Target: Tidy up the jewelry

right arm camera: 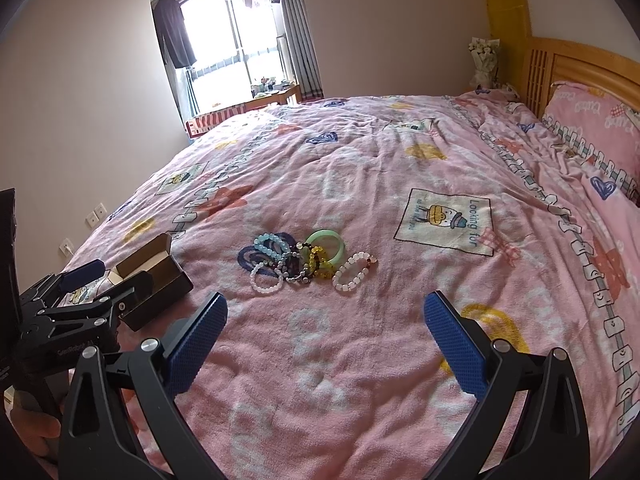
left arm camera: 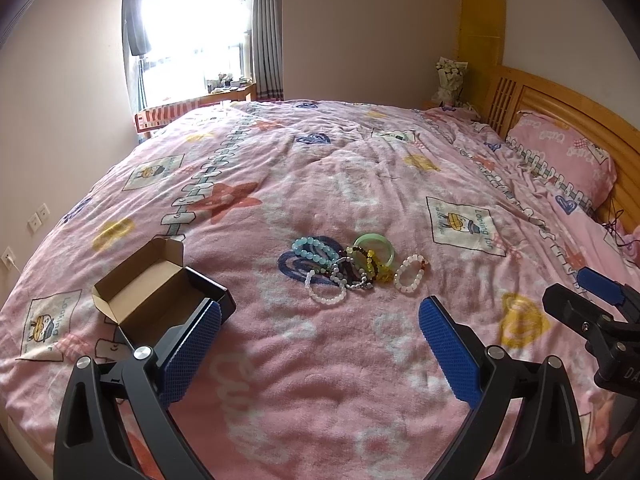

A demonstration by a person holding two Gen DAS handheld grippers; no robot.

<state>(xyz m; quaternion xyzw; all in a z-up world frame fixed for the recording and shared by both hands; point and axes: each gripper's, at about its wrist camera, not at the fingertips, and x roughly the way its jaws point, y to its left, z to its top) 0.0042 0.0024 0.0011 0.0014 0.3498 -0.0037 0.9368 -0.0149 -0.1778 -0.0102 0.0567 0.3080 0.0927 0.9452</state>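
A pile of bracelets (left arm camera: 352, 266) lies on the pink bedspread: a light blue beaded one (left arm camera: 314, 249), a green jade bangle (left arm camera: 376, 246), a yellow one, dark ones and white beaded ones (left arm camera: 410, 274). The pile also shows in the right wrist view (right arm camera: 308, 260). An open black box (left arm camera: 160, 296) with a brown cardboard lining sits to the pile's left; it also shows in the right wrist view (right arm camera: 156, 280). My left gripper (left arm camera: 320, 320) is open and empty, short of the pile, its left finger beside the box. My right gripper (right arm camera: 326, 312) is open and empty, short of the pile.
The bed (left arm camera: 340, 160) fills the view. A pink pillow (left arm camera: 560, 156) and wooden headboard (left arm camera: 560, 100) are at the right. A window and a small table (left arm camera: 224, 96) lie beyond the far edge. Each gripper shows in the other's view, the right one (left arm camera: 592, 304) and the left one (right arm camera: 92, 284).
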